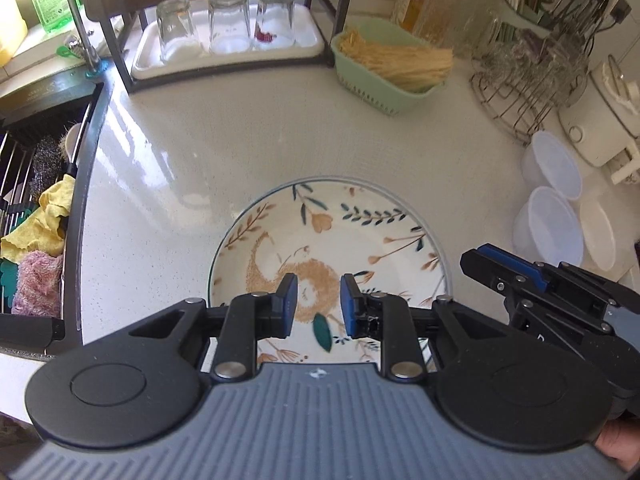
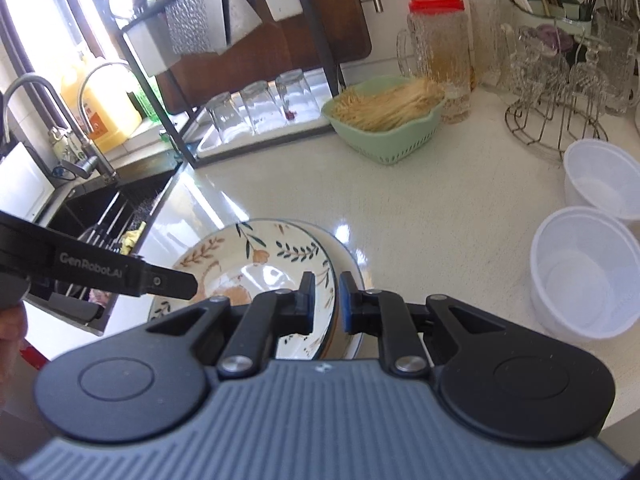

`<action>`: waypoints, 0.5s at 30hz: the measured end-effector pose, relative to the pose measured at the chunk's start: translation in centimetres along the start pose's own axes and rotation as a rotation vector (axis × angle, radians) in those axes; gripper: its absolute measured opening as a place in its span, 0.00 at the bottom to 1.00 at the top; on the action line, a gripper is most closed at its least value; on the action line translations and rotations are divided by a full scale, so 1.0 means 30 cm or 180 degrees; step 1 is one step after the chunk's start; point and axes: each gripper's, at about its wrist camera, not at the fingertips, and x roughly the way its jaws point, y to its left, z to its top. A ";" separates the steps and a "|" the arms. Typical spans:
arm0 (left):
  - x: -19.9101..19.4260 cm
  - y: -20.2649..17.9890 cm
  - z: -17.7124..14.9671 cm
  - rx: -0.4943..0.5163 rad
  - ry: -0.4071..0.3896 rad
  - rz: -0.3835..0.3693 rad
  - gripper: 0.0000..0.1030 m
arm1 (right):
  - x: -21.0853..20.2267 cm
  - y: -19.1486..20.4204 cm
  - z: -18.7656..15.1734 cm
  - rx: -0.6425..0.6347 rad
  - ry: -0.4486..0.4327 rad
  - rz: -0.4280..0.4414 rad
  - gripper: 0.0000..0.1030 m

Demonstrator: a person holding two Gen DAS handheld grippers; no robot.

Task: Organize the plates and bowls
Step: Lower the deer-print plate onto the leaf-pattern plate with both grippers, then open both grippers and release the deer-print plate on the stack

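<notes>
White speckled stone is the countertop [image 1: 168,184] under both my tools, and I place everything from the floral plate [image 1: 328,232] lying on it. Left of the plate, past the dark counter edge, the sink [image 1: 36,184] holds a yellow cloth [image 1: 40,224] and a pink one [image 1: 38,288]. My left gripper [image 1: 318,306] hangs low above the plate's near half, pointing forward across it, its blue pads parted by a narrow gap with nothing between them. In the right wrist view the floral plate [image 2: 256,264] sits on top of a second, plainer plate [image 2: 348,264], so I count two plates stacked. My right gripper [image 2: 326,306] comes in at the stack's right rim with one finger inside the rim and the other outside it; the gap is narrow, and I cannot tell whether the pads actually press the rim. In the left wrist view that same right tool [image 1: 532,280] lies tilted just right of the plate. Beyond the plate, three upturned glasses [image 1: 230,20] stand in a row on a white tray [image 1: 308,38], and a green basket [image 1: 384,72] sits to their right. Right of the plate, three white bowls [image 1: 550,228] rest close together; the right wrist view shows only two of them.
</notes>
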 end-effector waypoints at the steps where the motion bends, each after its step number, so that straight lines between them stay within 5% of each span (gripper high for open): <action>1: -0.019 -0.011 0.000 -0.0004 -0.0049 0.0002 0.26 | -0.024 0.004 0.007 -0.0063 -0.0061 0.0056 0.15; 15: -0.276 -0.126 -0.101 -0.0111 -0.0619 0.0149 0.26 | -0.294 0.026 0.053 -0.0257 -0.0477 0.0171 0.15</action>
